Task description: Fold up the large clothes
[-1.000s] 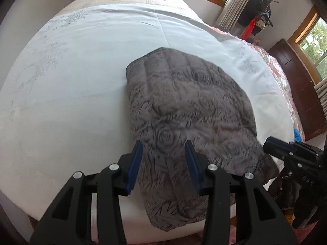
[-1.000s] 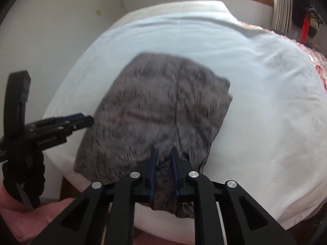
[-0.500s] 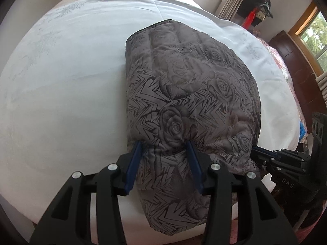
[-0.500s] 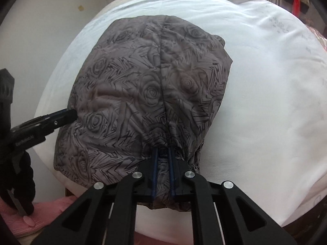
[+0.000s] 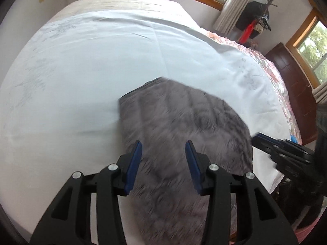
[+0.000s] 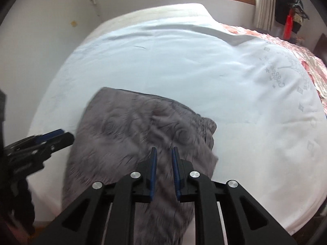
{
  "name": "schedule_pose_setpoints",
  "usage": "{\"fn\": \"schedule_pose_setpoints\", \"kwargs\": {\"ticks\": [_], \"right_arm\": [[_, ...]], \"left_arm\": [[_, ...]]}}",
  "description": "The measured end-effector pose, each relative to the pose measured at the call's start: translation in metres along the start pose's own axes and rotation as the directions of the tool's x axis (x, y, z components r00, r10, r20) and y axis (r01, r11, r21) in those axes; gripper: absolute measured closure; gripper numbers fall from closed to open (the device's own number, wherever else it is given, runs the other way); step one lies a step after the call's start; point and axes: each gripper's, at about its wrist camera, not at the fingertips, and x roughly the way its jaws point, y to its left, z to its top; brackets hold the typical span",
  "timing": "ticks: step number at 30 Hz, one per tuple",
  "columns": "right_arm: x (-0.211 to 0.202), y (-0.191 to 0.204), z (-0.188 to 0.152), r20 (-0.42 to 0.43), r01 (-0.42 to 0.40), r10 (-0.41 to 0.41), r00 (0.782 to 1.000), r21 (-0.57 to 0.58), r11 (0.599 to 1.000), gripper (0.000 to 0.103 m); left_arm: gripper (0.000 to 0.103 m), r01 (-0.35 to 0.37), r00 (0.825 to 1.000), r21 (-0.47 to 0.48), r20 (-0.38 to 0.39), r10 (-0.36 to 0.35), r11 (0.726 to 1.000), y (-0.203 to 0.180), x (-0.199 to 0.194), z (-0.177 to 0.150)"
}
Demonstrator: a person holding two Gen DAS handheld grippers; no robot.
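Padding makes the grey quilted jacket (image 5: 184, 126) on the bed (image 5: 81, 71) look soft, bulky and light; left gripper (image 5: 163, 159) gapes wide, right gripper (image 6: 164, 165) narrow and empty, near hem corners the best grab.

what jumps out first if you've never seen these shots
A grey rose-patterned quilted garment lies folded on the near edge of a white bedsheet, blurred by motion. Both claws hover over its near end: the left claw wide open, the right claw with a narrow gap. A red object hangs in the far corner.
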Motion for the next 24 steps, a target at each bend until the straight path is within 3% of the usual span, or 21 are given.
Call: {"fn": "schedule_pose_setpoints", "kwargs": {"ticks": [5, 13, 18, 24], "right_arm": [[0.033, -0.007, -0.009, -0.018, 0.031, -0.030, 0.999, 0.033, 0.999, 0.087], [0.049, -0.017, -0.015, -0.021, 0.001, 0.000, 1.000, 0.078, 0.997, 0.085], [0.015, -0.015, -0.020, 0.030, -0.045, 0.043, 0.999, 0.086, 0.995, 0.081], [-0.023, 0.005, -0.047, 0.071, -0.051, 0.050, 0.996, 0.011, 0.999, 0.081]], "left_arm": [[0.058, -0.013, 0.997, -0.020, -0.072, 0.012, 1.000, 0.004, 0.042, 0.003], [0.056, -0.031, 0.995, -0.021, -0.093, 0.029, 0.999, 0.010, 0.073, 0.000], [0.056, -0.042, 0.996, -0.032, -0.075, 0.039, 0.999, 0.010, 0.059, 0.002], [0.057, -0.070, 0.997, 0.001, 0.035, 0.070, 0.998, 0.000, 0.008, -0.021]]}}
